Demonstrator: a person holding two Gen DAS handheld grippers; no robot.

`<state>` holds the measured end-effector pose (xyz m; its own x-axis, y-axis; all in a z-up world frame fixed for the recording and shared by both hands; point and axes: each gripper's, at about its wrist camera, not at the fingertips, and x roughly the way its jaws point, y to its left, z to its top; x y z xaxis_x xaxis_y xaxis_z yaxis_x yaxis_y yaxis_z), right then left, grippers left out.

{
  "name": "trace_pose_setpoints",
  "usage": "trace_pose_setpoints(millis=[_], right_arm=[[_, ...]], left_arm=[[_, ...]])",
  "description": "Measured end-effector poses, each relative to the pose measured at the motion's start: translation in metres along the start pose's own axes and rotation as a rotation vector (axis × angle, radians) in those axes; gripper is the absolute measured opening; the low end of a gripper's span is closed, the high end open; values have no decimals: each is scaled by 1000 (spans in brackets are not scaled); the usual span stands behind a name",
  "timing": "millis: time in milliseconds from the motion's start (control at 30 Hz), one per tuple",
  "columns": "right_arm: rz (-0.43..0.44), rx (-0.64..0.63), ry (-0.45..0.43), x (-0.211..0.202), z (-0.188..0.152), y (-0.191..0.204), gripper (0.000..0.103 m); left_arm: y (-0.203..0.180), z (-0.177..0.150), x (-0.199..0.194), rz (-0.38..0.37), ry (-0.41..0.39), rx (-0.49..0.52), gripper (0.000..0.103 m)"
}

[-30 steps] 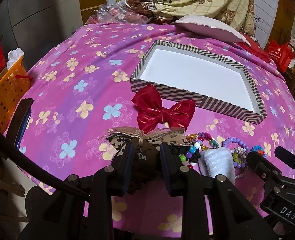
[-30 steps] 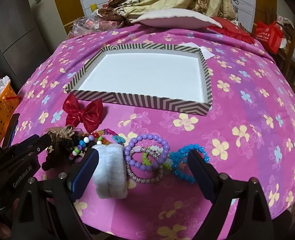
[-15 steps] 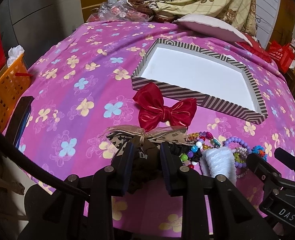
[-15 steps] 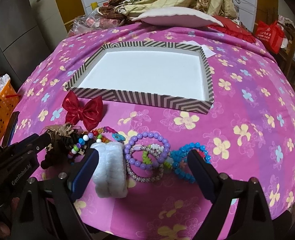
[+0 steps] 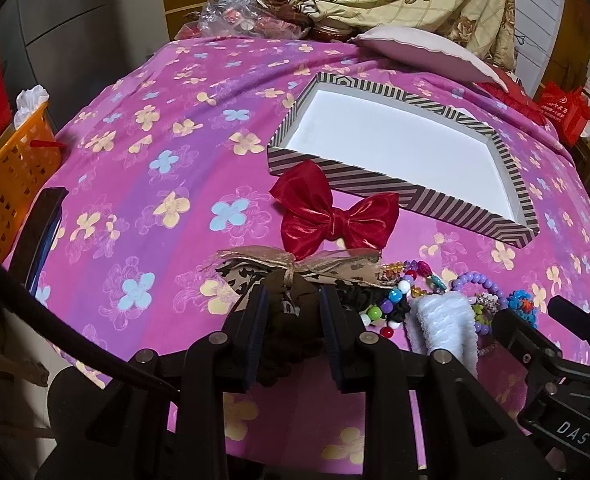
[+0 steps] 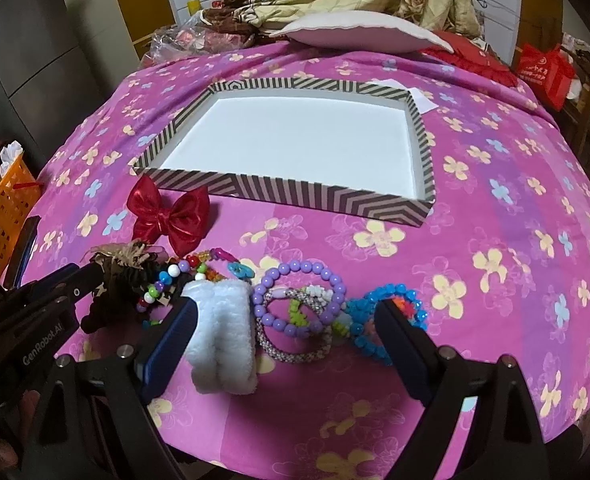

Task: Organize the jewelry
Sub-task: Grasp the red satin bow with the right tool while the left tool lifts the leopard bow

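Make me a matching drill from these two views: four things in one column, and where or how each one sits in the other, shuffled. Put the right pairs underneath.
Things
1. red bow
2. striped box
3. brown hair tie
4. white fluffy band

States
A. clamped between the fingers of the left gripper
B. lying on the bedspread just in front of the box's near wall
C. beside the purple bead bracelet, within the open right gripper's span
D. open on top, white floor bare

Pairs: 1-B, 2-D, 3-A, 4-C
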<state>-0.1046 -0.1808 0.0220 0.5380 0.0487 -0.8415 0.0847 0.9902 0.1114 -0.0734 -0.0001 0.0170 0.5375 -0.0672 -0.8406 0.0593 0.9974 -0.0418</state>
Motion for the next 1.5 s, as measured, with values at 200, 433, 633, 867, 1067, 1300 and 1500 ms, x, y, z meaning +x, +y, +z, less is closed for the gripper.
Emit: trace_pose_setpoints(millis=[200,433,633,867,1067,1300,1500], right_arm=[[7,-18,2,1,2,0,93],[31,-65,12,7,7,4,93],[62,-89,23,14,13,9,93],[100,-113,34,25,28,13,92],[103,-110,41,34,41,11,92],[124,-145,56,47,51,23,92],[160,-178,85,65,65,37,89]], left_arm=[[29,7,4,-40,54,-64,33],[66,8,6,-96,89,-158,34],[76,10,20,-153,136,-239,41],[64,12,32,-193,155,-221,44],[49,5,41,-189,190,-141,44],[44,6,56,-156,207,-132,44],[47,13,63,-148,182,-126,22]])
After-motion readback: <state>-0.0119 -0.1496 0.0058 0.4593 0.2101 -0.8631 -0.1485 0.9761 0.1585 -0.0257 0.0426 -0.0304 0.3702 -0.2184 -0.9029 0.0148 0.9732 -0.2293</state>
